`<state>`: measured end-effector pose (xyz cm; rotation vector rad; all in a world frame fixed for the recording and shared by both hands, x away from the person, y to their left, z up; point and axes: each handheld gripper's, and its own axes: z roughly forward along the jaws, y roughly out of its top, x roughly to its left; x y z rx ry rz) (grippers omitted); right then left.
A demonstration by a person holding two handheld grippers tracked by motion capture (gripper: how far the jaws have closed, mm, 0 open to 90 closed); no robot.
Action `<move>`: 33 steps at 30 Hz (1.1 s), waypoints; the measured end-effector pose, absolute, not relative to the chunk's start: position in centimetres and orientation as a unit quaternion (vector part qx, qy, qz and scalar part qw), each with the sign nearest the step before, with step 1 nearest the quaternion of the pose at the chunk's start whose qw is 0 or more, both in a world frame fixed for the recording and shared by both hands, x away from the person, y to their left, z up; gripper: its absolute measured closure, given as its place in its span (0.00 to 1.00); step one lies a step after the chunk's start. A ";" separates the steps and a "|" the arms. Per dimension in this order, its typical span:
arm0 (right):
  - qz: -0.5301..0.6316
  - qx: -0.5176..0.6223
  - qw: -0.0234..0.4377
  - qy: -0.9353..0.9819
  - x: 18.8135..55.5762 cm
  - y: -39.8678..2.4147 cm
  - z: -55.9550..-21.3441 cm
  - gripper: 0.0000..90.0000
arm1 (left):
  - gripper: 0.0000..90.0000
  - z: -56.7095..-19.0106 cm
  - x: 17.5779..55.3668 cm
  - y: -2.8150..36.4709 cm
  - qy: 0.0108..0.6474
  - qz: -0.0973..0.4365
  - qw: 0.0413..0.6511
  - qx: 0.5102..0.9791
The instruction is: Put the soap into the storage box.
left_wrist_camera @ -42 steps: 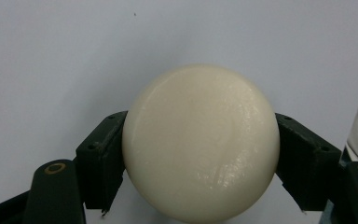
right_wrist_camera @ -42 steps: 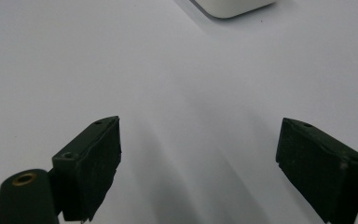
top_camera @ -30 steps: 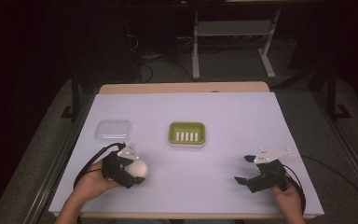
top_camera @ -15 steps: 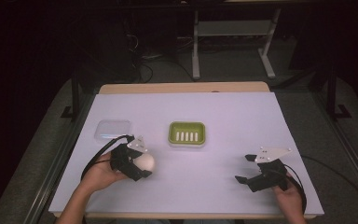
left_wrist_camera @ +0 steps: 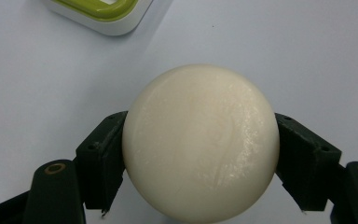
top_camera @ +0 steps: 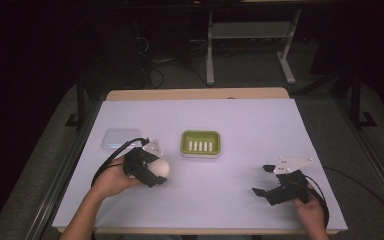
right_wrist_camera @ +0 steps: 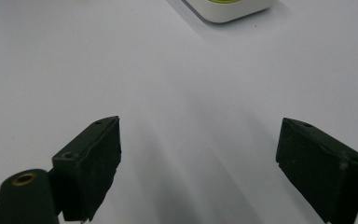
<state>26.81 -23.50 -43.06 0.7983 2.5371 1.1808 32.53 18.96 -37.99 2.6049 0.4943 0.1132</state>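
White table covering (top_camera: 220, 125) supports a green soap dish (top_camera: 200, 144). Left gripper (top_camera: 152, 172) is clamped on the cream soap ball (left_wrist_camera: 200, 142), held just short of the dish. Keep both jaws on the ball's widest line; lower it level into the dish. Right gripper (top_camera: 265, 181) rests spread, empty. No legible markings.

I see a white-topped table (top_camera: 240, 125) carrying a green soap dish (top_camera: 200, 144) and a clear lid (top_camera: 116, 138).
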 end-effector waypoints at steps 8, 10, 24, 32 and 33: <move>0.404 0.274 0.117 0.865 26.8 -23.6 -43.0 0.15 | 0.28 -37.9 33.6 18.1 0.183 0.035 0.241 0.952; 0.401 0.276 0.116 0.866 26.8 -23.6 -43.0 0.15 | 0.28 -37.9 33.9 17.9 0.182 0.033 0.242 0.953; 0.401 0.269 0.115 0.868 27.0 -23.4 -43.1 0.15 | 0.28 -37.0 35.6 15.7 0.171 0.033 0.238 0.956; 0.403 0.271 0.117 0.867 27.0 -23.5 -43.1 0.15 | 0.28 -36.6 36.7 14.5 0.167 0.034 0.242 0.955; 0.403 0.270 0.118 0.867 27.0 -23.5 -43.1 0.15 | 0.28 -36.5 36.8 14.5 0.169 0.032 0.243 0.955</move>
